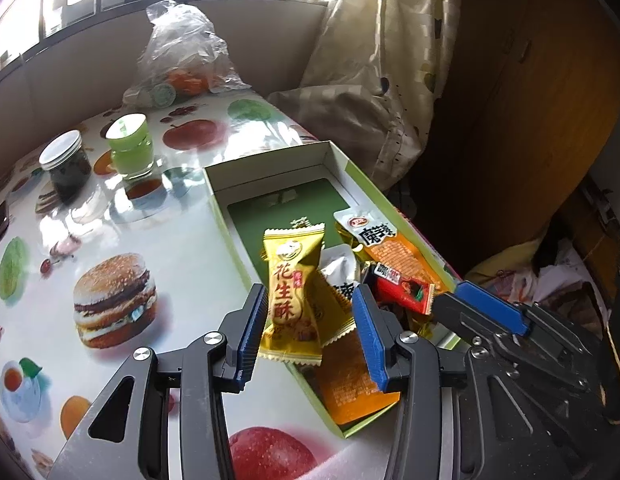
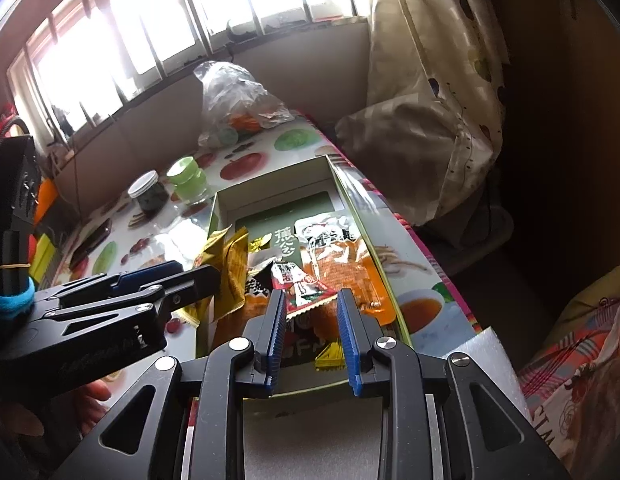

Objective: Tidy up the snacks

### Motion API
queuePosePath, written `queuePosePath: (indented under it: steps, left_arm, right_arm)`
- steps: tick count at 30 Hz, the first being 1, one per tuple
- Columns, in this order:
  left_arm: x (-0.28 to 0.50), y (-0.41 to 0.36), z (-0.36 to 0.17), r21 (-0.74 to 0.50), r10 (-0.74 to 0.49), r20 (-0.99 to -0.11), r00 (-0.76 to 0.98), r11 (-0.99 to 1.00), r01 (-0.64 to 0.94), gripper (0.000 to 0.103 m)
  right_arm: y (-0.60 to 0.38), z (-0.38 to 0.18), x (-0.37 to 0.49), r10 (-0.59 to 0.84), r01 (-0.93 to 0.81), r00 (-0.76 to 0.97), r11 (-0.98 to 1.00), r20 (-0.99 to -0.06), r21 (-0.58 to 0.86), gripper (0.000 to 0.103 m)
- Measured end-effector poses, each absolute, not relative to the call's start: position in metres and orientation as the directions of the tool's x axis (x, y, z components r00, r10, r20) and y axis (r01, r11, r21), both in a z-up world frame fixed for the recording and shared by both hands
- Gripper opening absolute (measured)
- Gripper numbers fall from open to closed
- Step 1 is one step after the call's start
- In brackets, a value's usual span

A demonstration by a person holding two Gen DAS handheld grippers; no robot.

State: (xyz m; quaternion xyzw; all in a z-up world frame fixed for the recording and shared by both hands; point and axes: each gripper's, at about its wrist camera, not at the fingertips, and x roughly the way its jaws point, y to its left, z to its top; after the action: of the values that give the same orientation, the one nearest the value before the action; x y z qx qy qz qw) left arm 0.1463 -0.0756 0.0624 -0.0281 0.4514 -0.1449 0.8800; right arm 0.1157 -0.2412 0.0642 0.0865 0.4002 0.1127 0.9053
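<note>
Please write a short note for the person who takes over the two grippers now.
Left gripper: fingers open, gold peanut candy between them, leaning on the box rim, not pressed.
Right gripper: fingers open, red packet between them, not gripped.
Done: orange packets and other snacks lie in the box.
Left: get the gold candy fully inside. Jars and plastic bag stand untouched.

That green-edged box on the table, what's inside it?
The box holds a gold peanut candy, orange packets, a red packet and a green card. Anything beneath them is covered.
</note>
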Motion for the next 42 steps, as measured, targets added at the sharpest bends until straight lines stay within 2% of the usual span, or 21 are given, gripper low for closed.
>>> queuePosePath:
  steps: [8, 16, 24, 32, 42]
  left_arm:
    - [0.121, -0.071, 0.070, -0.151, -0.257, -0.765, 0.591, 0.963, 0.224, 0.045]
    - [0.087, -0.065, 0.065, -0.076, -0.181, -0.749, 0.637, 0.979, 0.190, 0.045]
    - [0.060, -0.068, 0.039, -0.036, -0.142, -0.776, 0.614, 0.983, 0.181, 0.046]
    - [0.055, -0.072, 0.011, -0.041, -0.134, -0.820, 0.557, 0.984, 0.175, 0.046]
    - [0.056, -0.070, 0.003, -0.028, -0.115, -0.820, 0.560, 0.986, 0.162, 0.047]
  right_arm:
    - [-0.235, 0.067, 0.097, 0.275, -0.161, 0.677, 0.960, -0.683, 0.227, 0.027]
    - [-0.226, 0.065, 0.072, 0.234, -0.180, 0.710, 0.972, -0.664, 0.151, 0.038]
    - [-0.223, 0.040, 0.054, 0.190, -0.160, 0.681, 0.981, -0.707, 0.110, 0.045]
    - [-0.219, 0.020, 0.049, 0.129, -0.134, 0.658, 0.990, -0.742, 0.053, 0.047]
    - [-0.214, 0.007, 0.051, 0.073, -0.109, 0.648, 0.994, -0.758, 0.003, 0.050]
